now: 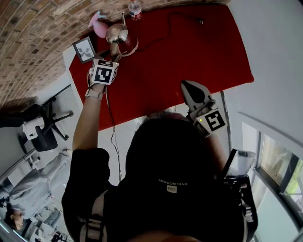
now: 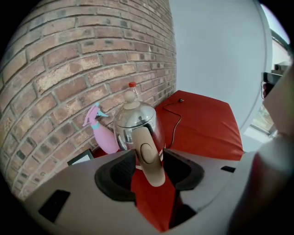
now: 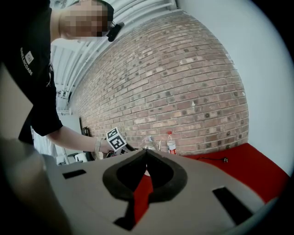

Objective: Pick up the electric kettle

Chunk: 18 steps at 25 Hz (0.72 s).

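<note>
**Head view.** At the far left corner of the table draped in red cloth [image 1: 189,52], close to the brick wall: a shiny chrome electric kettle [image 1: 118,34] with a beige handle, standing upright. Just beside it, a pink plastic spray bottle [image 1: 100,27], a clear water bottle with a red cap [image 1: 135,8] and a small dark picture frame [image 1: 84,49]. Down at the kettle's handle side, the left gripper [image 1: 112,52]. Well apart from all that, over the near edge of the cloth, the right gripper [image 1: 188,87].

**Left gripper view.** Jaws spread wide, one on either side of the beige handle [image 2: 147,151], with neither pad clearly pressing on it. Kettle on the cloth, not lifted. Behind it, a loose black power cord [image 2: 179,120] trailing to its plug.

**Right gripper view.** Jaw tips met, nothing between them. No apparent part in the task here.

**Step, as judged.** Lined up on the handle, grasp not yet made. Next, most likely: close squarely on the handle, make sure of a firm hold, then lift straight up, minding the cord.

**Writing.** White lettering on the person's black shirt, too small and turned to read. Bottle label illegible. Only black-and-white square patterns on the gripper cubes. No brand visible on the kettle.
</note>
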### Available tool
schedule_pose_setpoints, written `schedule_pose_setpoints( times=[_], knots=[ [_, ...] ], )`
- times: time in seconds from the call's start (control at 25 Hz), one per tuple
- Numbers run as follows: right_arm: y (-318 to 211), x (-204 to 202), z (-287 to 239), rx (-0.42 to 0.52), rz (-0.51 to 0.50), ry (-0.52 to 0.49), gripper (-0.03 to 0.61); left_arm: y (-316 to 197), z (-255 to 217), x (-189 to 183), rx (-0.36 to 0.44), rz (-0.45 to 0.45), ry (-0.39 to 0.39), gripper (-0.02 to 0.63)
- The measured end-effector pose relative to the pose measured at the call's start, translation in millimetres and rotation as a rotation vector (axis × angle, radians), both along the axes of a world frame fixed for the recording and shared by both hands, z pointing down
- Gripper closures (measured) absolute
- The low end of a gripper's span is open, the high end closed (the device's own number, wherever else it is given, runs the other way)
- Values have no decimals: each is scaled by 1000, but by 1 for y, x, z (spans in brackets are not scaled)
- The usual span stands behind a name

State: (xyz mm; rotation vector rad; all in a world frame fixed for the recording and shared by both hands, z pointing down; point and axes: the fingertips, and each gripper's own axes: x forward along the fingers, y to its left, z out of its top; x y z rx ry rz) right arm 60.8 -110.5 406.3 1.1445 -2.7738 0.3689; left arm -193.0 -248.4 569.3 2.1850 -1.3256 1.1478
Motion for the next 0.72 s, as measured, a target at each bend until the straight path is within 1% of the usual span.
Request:
schedule_pose_setpoints(
  times=[0.08, 0.2, 0.28, 0.36, 0.52, 0.68, 0.72],
  knots=[
    [1, 1, -3, 5, 6, -22, 571, 6, 1, -2, 10, -47, 32, 420],
    [1, 3, -1, -14, 19, -13, 571, 13, 10, -9, 2, -112, 118, 420],
    [2, 3, 1, -19, 20, 1, 571, 16, 18, -11, -12, -131, 181, 422],
    [3, 1, 1, -15, 15, 2, 571, 17, 23, -10, -15, -122, 233, 421],
    [4, -2, -1, -9, 24, -2, 571, 16, 29, -1, -13, -76, 312, 422],
    [4, -3, 0, -16, 37, 23, 571, 11, 33, 3, -2, -38, 350, 427],
    [4, -2, 1, -17, 41, 33, 571, 9, 34, 4, 0, -24, 355, 446]
  ],
)
